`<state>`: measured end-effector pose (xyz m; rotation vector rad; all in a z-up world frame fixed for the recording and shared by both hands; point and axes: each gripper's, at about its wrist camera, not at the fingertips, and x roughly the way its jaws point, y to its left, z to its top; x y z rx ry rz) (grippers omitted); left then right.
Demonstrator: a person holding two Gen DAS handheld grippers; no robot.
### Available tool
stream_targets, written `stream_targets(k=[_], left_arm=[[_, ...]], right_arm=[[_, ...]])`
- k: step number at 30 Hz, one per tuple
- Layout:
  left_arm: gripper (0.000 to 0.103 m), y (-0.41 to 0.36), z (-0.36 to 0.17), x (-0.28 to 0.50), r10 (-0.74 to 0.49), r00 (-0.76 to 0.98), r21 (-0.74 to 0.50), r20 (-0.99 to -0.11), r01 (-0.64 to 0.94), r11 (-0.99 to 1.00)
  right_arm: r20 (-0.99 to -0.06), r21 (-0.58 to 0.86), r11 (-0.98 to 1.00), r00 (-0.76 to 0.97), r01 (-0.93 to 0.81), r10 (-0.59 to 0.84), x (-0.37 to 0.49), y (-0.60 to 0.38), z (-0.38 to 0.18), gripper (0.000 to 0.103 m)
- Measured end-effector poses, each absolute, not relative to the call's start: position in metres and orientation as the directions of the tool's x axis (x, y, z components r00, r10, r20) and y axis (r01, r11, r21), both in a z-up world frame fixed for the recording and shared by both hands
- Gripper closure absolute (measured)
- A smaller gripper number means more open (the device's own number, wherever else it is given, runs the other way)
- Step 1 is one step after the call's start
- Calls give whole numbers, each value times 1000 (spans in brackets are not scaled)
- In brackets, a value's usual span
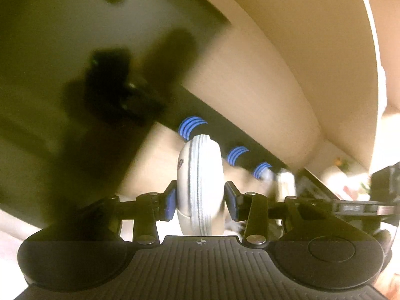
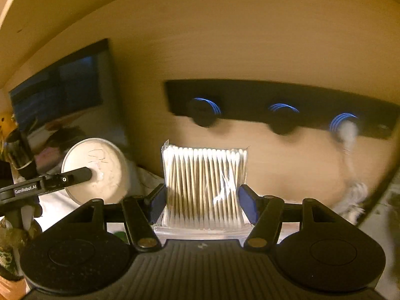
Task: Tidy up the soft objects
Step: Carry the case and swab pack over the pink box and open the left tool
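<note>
Plainly, the left gripper [image 1: 202, 201] clamps a zipped pouch [image 1: 200, 175] edge-on below the peg rail [image 2: 275, 100]; it could roll out. The right gripper [image 2: 202, 206] pinches a cotton-swab pack [image 2: 203, 187] beneath that rail, whose slick wrap may slip.

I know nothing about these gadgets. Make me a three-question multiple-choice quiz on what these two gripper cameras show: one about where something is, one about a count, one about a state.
1. Where is the black rack with pegs?
A. mounted on the wooden wall ahead
B. lying on the floor
C. inside a drawer

2. How many blue-ringed pegs does the rack carry?
A. one
B. three
C. six

3. What is the right gripper doing?
A. hanging empty
B. clamped on a pack of cotton swabs
C. gripping a mug

Answers:
1. A, the black rack sits flat against the wood panel.
2. B, three blue-ringed pegs stick out in a row.
3. B, the right gripper has its blue pads pressed on both sides of the pack of cotton swabs; the left gripper likewise pinches a white zippered case.
</note>
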<state>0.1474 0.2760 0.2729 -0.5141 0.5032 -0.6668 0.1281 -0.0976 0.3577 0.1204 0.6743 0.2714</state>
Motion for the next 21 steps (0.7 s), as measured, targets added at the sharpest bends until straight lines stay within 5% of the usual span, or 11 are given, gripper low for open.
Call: stream_targets(k=[12,21], left_arm=[[59,129,190,178,-762,516,-713,-390,354,605],[59,66,108,193,-646,494,-586,-582,297,754]], right_arm=[[-655,203,967,713,-153,250,140,-187,277,40],[-780,234,965,571,-117,258,195,-178,182,40]])
